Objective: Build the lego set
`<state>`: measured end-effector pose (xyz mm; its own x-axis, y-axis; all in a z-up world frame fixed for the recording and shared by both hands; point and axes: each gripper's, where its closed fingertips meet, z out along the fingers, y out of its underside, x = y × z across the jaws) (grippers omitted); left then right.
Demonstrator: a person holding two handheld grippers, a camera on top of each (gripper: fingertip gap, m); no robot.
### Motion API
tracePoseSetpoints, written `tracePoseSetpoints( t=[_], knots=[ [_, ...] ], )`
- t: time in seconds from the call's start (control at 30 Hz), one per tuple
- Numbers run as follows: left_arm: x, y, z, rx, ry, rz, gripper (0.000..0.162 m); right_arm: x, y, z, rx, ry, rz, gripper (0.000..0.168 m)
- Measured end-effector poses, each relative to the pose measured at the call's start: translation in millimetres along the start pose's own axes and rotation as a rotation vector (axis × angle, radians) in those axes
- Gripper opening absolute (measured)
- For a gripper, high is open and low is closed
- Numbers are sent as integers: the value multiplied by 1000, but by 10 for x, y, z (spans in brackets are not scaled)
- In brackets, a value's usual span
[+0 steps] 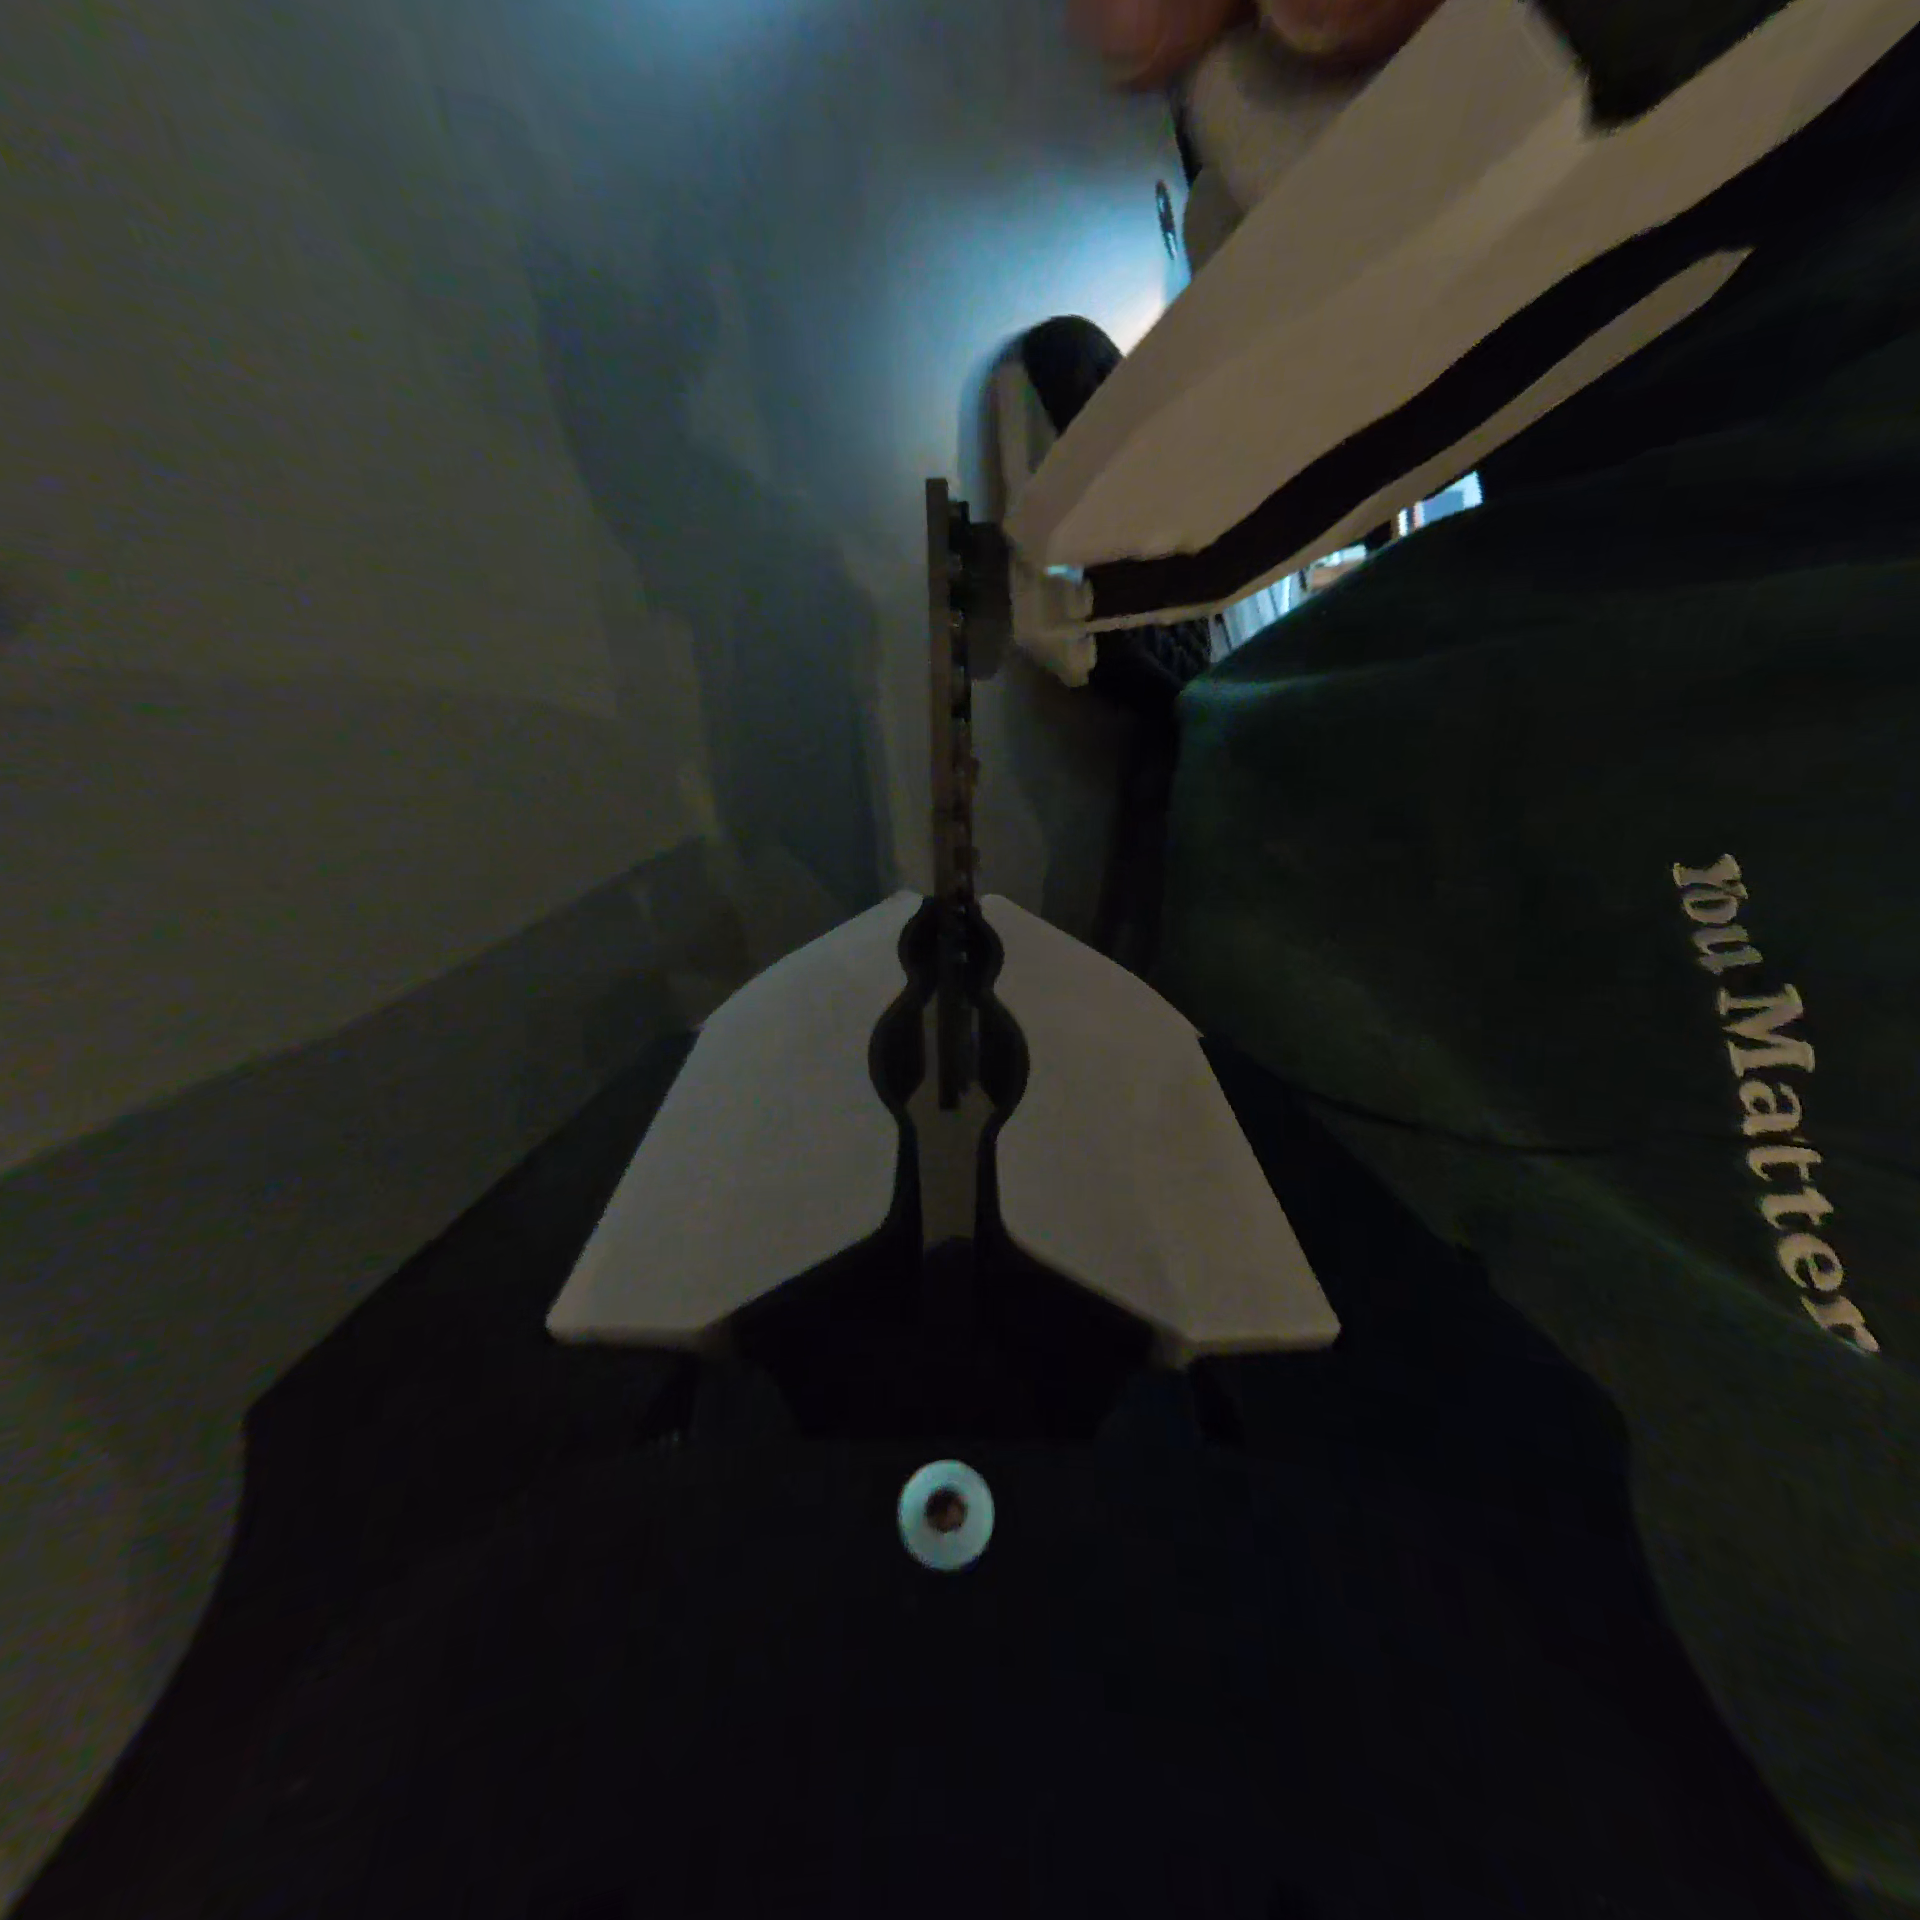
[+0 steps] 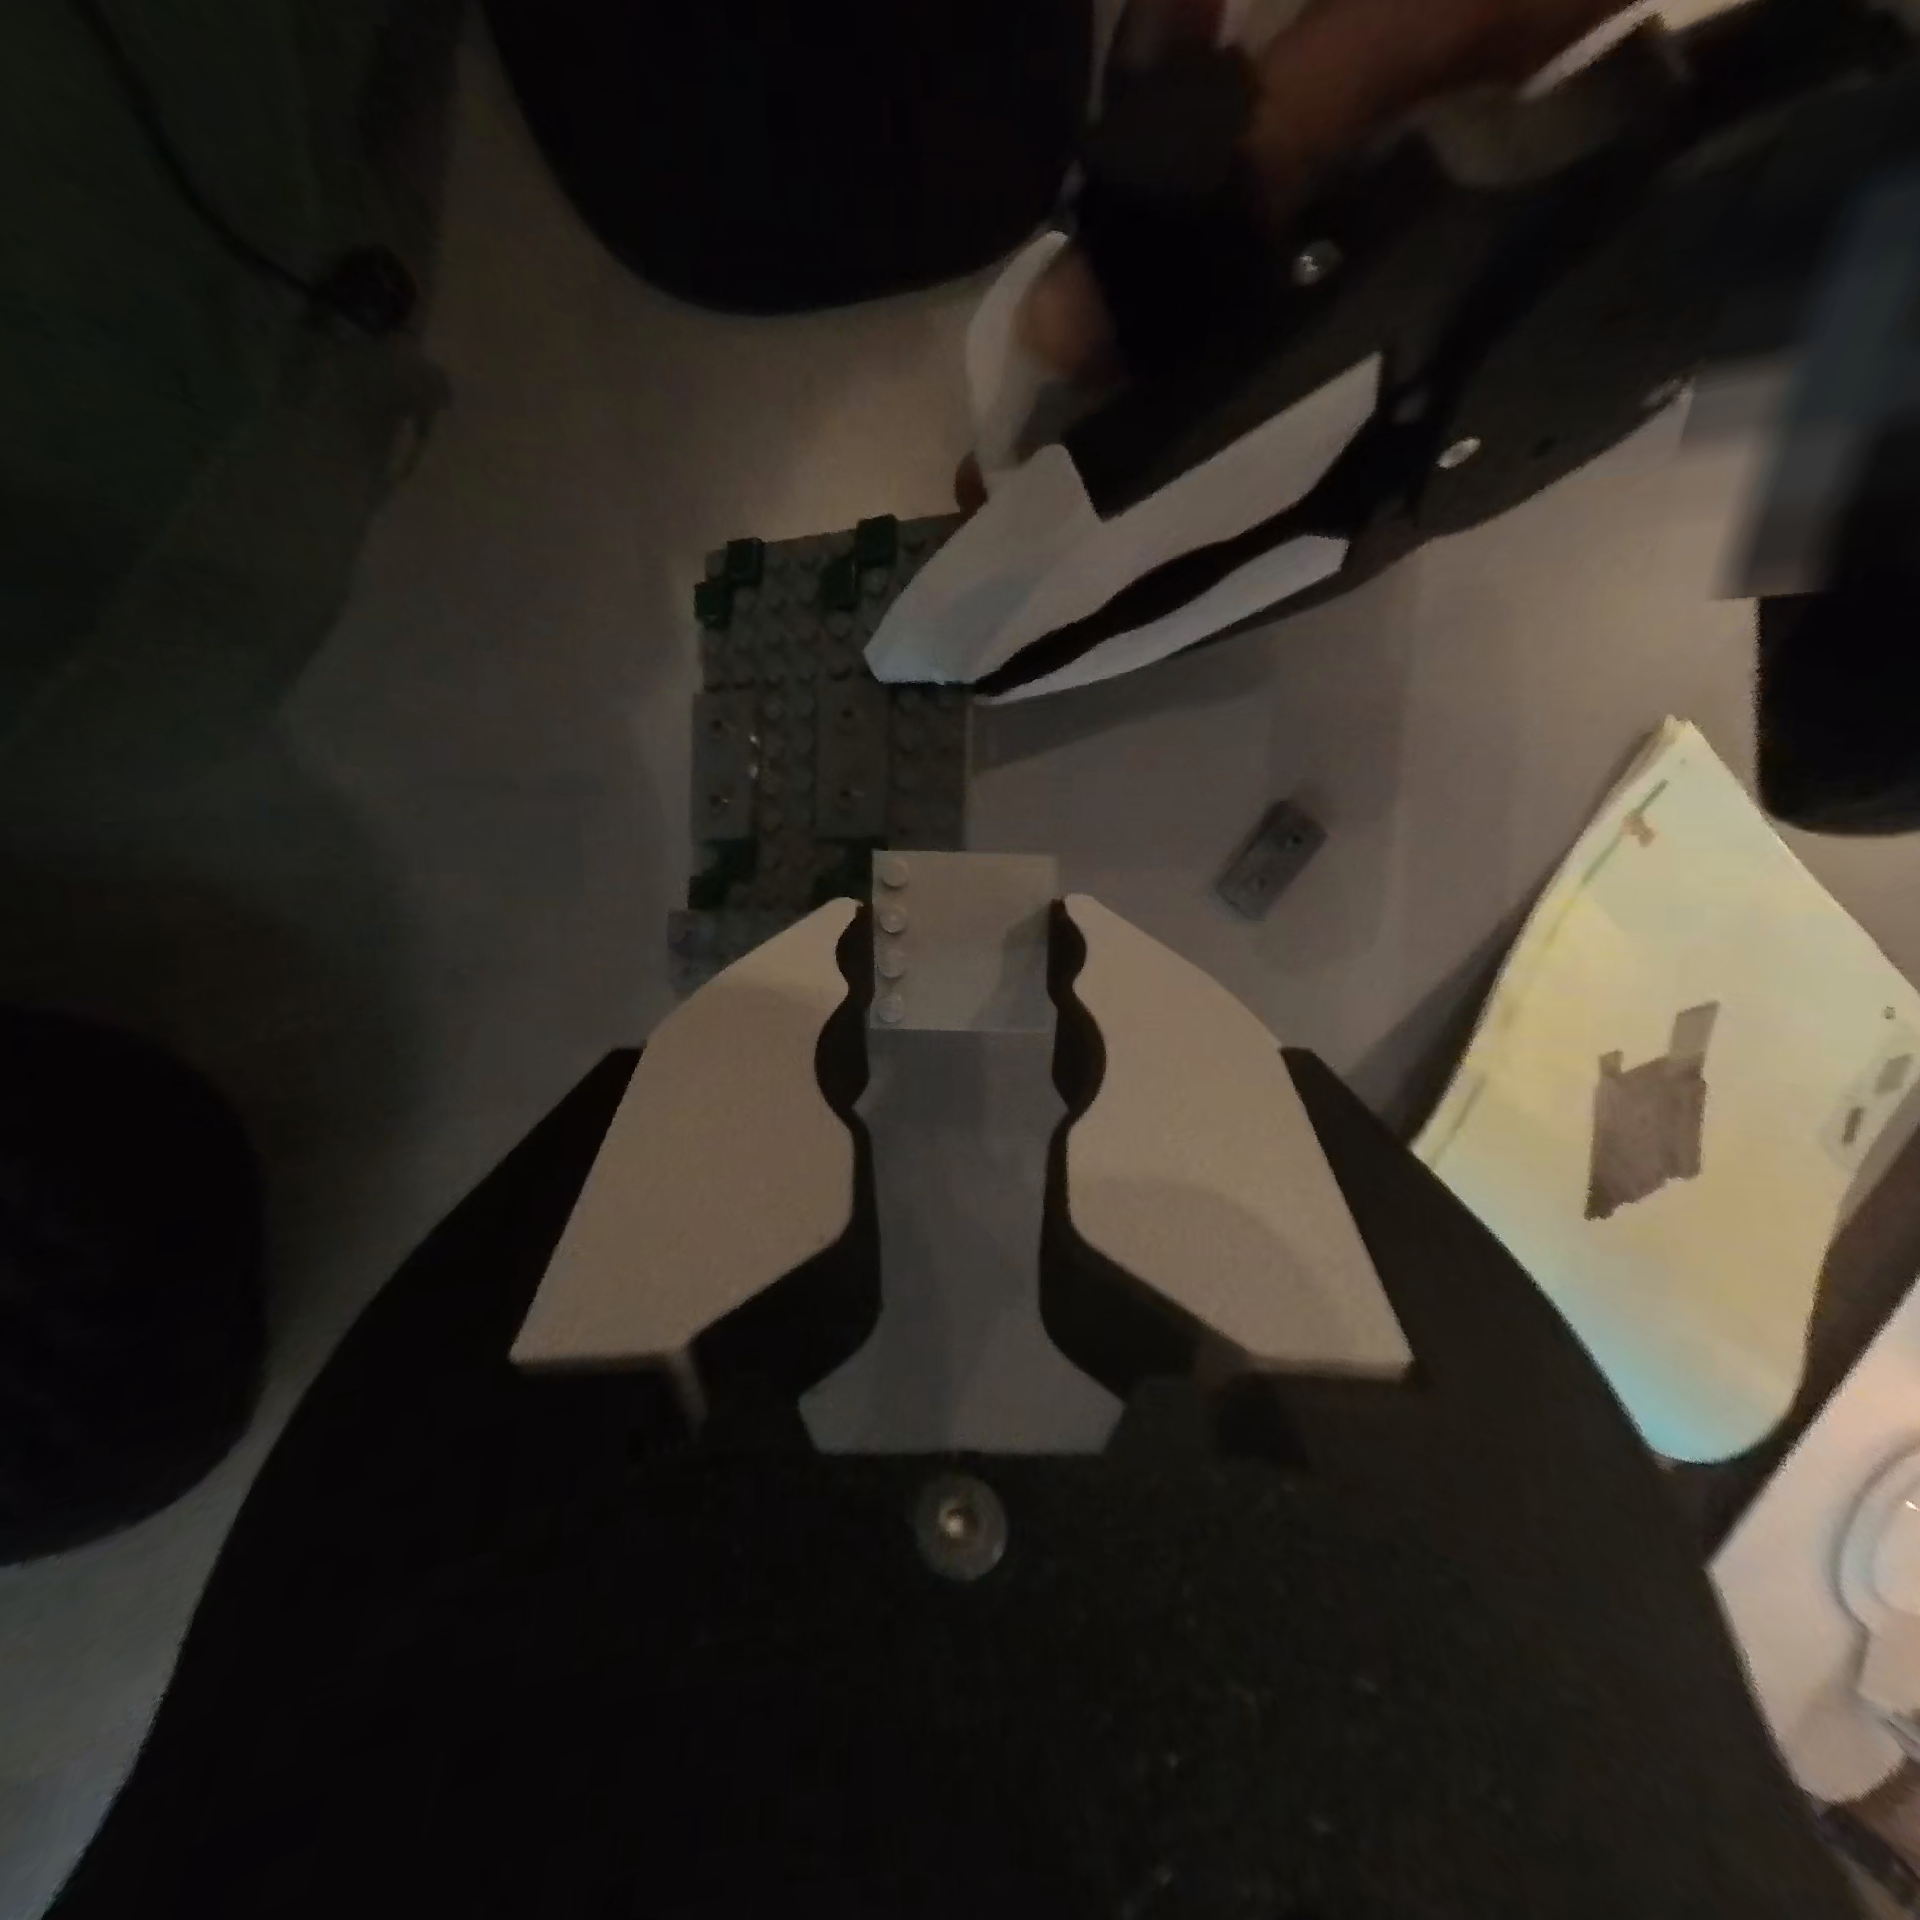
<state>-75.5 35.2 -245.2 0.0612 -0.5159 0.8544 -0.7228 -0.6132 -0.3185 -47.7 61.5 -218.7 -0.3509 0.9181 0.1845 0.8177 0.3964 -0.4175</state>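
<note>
Over pale dim tabletop (image 2: 1143, 790): left claw (image 1: 948, 935) clamping dark plate (image 1: 948, 727), right claw (image 2: 961, 925) clamping grey piece (image 2: 966, 935).

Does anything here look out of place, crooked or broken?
Only one small thing: a loose grey piece lies alone and slanted on the table, between the dark grey plate and the booklet. Nothing looks broken or spilled, though the light is dim.
</note>
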Motion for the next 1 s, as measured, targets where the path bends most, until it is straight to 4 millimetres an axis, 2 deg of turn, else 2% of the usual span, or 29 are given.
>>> tracePoseSetpoints(
  t=[0.43, 0.73, 0.83, 0.93, 1.0],
  knots=[
    [86, 75, 22, -39, -4, 27, 5, -140, -16, 37, -1, -4, 49, 35],
    [89, 104, 33, -70, -31, 42, 5, -167, -51, -45, 68, -23, 116, 38],
    [87, 114, 26, -75, -39, 46, 5, -96, -24, -181, 169, -70, 306, 39],
    [98, 117, 8, -74, -41, 54, 5, -70, 152, -233, 282, -186, 627, 39],
    [108, 106, -6, -65, -41, 63, 5, -120, 162, -213, 425, -305, 859, 37]
  ],
)
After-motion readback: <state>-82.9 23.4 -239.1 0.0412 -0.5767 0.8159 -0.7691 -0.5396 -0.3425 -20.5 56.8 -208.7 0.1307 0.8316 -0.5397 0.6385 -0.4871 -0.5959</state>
